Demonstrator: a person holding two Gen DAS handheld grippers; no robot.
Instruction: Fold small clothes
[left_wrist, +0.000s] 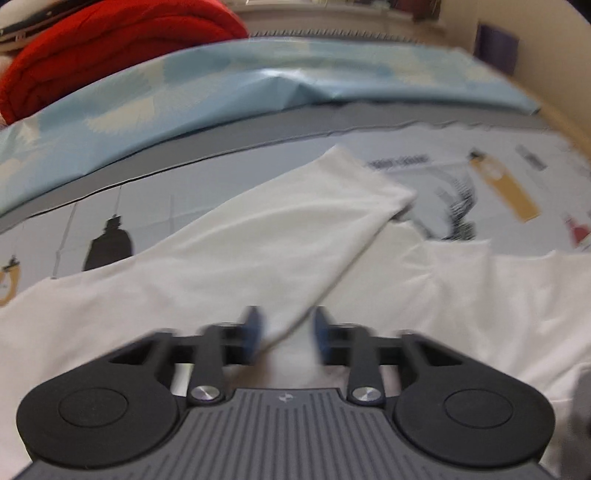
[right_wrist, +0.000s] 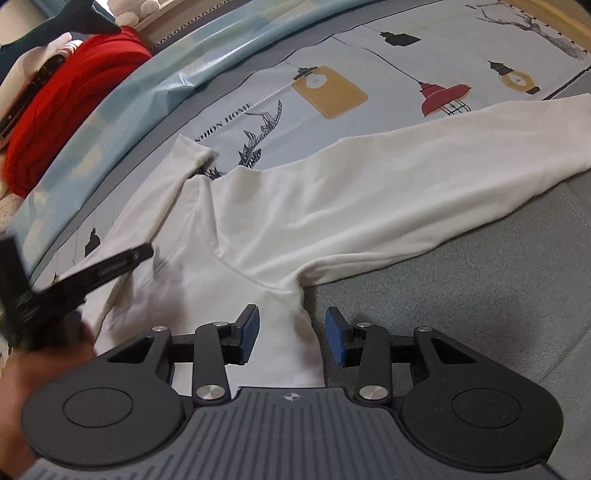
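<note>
A white long-sleeved shirt (right_wrist: 280, 221) lies spread on a printed bedsheet (right_wrist: 369, 55). Its right sleeve (right_wrist: 461, 147) stretches out flat to the right. Its left sleeve (left_wrist: 280, 236) is folded over the body. My left gripper (left_wrist: 286, 332) is open, with the base of that folded sleeve between its blue pads, low over the shirt. It also shows at the left of the right wrist view (right_wrist: 110, 269). My right gripper (right_wrist: 291, 336) is open, straddling the shirt's side edge below the armpit.
A light blue patterned cloth (left_wrist: 221, 85) lies along the far side of the bed. A red folded blanket (left_wrist: 110, 44) is piled behind it at the left. A grey sheet (right_wrist: 480, 295) covers the bed to the right of the shirt.
</note>
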